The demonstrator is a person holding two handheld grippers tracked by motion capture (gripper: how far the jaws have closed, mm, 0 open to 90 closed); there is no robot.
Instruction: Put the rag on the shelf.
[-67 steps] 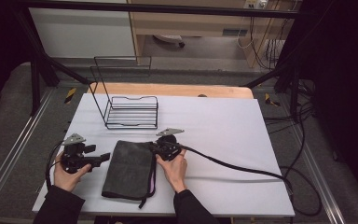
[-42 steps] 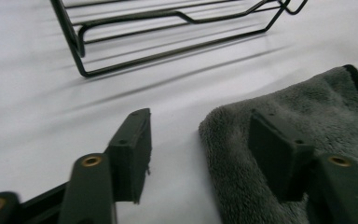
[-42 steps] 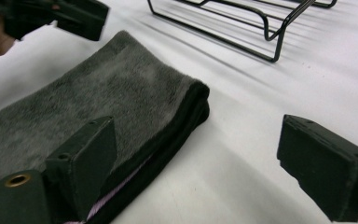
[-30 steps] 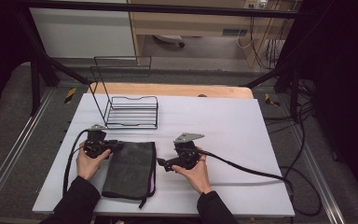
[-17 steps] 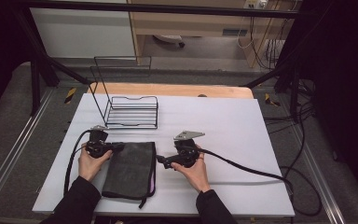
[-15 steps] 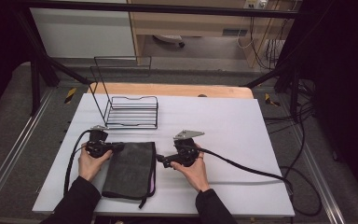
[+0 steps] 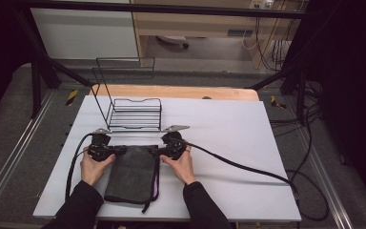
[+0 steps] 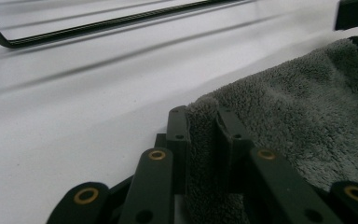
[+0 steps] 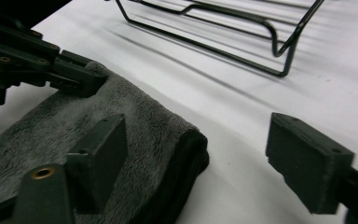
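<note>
Towel (image 7: 133,174) lay folded on the white surface (image 7: 228,129) close to your edge, dark grey, with its far edge turned toward the wire rack (image 7: 134,114). Your left gripper (image 8: 200,140) had its fingers (image 8: 178,135) pressed onto the far left corner, a ridge of pile standing up between them, so that corner was already secured. Your right gripper (image 9: 200,154) sat at the far right corner with its fingers (image 9: 105,154) spread wide: one rested on the cloth just inside the rolled edge, the other stood clear over bare surface, so nothing was pinched there yet. Holding both far corners looked like the way to lift or unfold the cloth evenly, which would explain why your hands mirrored each other across its width. To my eye the right fingers needed to shift so the thick folded edge fell between them before closing. Just beyond the towel stood the rack, near enough that a forward lift could brush its front wire. A cable (image 7: 238,164) trailed from the right gripper across the surface to the right, well apart from the cloth, and a purple-edged strap or trim (image 7: 155,183) ran along the towel's right side.
</note>
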